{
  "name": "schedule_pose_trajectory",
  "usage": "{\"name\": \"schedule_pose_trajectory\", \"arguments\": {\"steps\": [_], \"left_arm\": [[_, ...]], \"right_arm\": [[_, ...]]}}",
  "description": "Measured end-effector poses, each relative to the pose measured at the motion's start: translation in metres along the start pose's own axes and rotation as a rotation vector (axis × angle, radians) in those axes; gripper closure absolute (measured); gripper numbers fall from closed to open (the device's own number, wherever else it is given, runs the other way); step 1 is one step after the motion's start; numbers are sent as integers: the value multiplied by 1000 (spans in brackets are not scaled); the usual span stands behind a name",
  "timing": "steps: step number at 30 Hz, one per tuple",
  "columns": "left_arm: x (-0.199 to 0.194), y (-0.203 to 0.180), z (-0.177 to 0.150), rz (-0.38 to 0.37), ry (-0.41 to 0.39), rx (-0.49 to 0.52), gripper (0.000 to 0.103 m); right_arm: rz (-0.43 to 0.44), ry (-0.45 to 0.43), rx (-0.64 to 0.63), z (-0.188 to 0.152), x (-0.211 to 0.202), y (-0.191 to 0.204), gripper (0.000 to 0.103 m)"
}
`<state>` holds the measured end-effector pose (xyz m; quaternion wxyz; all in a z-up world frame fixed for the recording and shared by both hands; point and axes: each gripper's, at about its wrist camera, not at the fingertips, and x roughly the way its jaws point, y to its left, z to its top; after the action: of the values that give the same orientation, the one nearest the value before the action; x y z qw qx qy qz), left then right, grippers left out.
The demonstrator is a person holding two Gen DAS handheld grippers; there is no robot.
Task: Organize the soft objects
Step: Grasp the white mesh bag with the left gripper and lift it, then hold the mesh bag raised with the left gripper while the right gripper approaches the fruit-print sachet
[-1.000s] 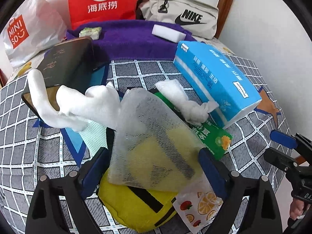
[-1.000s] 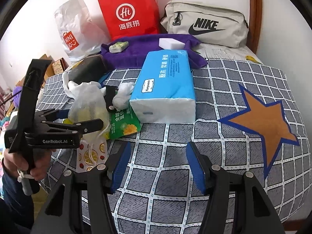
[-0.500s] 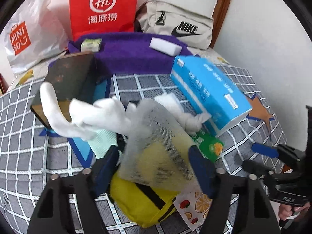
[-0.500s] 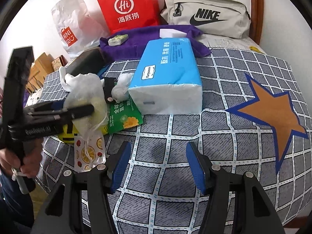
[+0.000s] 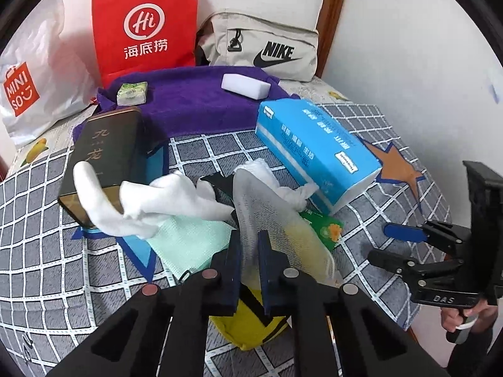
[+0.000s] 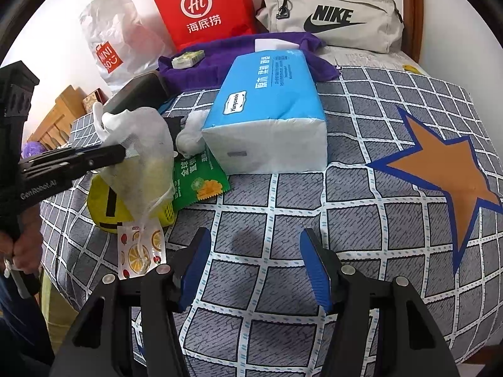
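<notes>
Left wrist view: left gripper [image 5: 249, 270] pinches the mesh bag [image 5: 276, 220], which trails ahead; right gripper [image 6: 254, 270] gapes half-wide, empty, well off.

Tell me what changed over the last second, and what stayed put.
The left gripper closed its wide-open jaws on the white mesh bag with something yellow inside and has begun to lift it off the yellow cushion. The right gripper stayed half open over the checked bedcover, holding nothing. The blue tissue pack, purple towel and the bags behind did not move.
</notes>
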<state>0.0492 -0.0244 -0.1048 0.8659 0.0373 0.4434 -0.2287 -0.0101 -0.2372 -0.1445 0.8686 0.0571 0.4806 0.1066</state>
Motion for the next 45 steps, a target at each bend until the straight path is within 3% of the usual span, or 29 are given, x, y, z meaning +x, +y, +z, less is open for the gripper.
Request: {"name": "schedule_pose_trajectory", "arguments": {"steps": [11, 16, 21, 28, 38, 45], "left_arm": [[-29, 28, -3, 18, -44, -73, 93], [-28, 43, -16, 53, -1, -97, 93], [-28, 58, -32, 28, 17, -167, 92], [-40, 60, -39, 42, -8, -152, 92], [-30, 64, -65, 54, 82, -145, 91], [-29, 62, -83, 12, 115, -152, 90]], "right_arm": [[12, 5, -7, -2, 0, 8, 44], [25, 10, -33, -3, 1, 17, 44], [32, 22, -51, -3, 4, 23, 44], [35, 29, -60, -4, 5, 28, 44], [50, 42, -86, -6, 8, 37, 44], [62, 52, -106, -6, 12, 46, 44]]}}
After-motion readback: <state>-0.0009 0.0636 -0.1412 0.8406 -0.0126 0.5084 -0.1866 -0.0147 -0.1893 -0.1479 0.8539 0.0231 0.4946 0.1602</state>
